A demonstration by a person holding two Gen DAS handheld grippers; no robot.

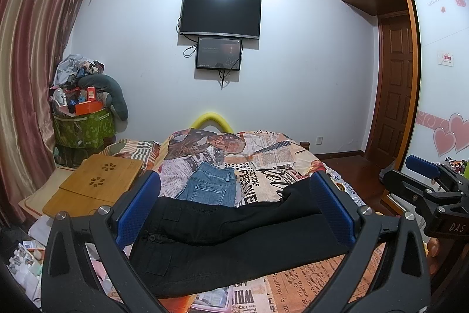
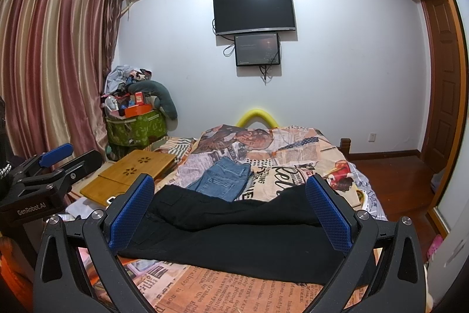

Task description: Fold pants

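Note:
Black cargo pants [image 1: 228,242] lie across the near part of the bed, waistband at the left, legs running right; they also show in the right wrist view [image 2: 234,233]. My left gripper [image 1: 234,195] is open and empty, held above the pants, its blue pads [image 1: 137,210] wide apart. My right gripper [image 2: 231,195] is open and empty above the pants as well; it shows at the right edge of the left wrist view [image 1: 425,175]. The left gripper appears at the left edge of the right wrist view [image 2: 55,154].
Folded blue jeans [image 1: 209,185] lie behind the black pants on the newspaper-print bedspread [image 1: 263,163]. A bamboo lap desk [image 1: 93,184] sits at the bed's left. A cluttered green bin [image 1: 83,128] and curtains [image 1: 26,63] stand left. Wardrobe [image 1: 439,78] at right.

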